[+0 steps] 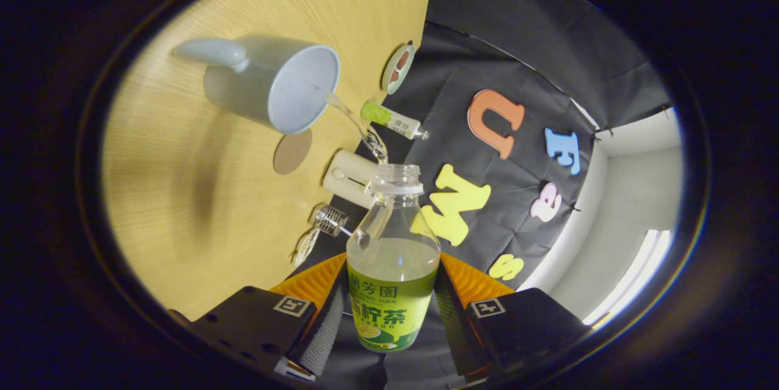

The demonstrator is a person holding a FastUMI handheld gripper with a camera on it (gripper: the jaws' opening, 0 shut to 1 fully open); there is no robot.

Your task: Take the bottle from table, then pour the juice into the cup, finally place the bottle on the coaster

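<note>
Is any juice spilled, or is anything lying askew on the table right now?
No spill shows. The gripper is shut on the tilted bottle, and the stream arcs from its mouth into the cup. The round coaster beside the cup is bare. One small bottle lies on its side beyond the cup.

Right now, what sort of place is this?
Likely a staged recording booth: black cloth wall, light wooden table holding a pale blue mug, and the hand-held gripper clamping a clear green-labelled bottle mid-pour.
</note>
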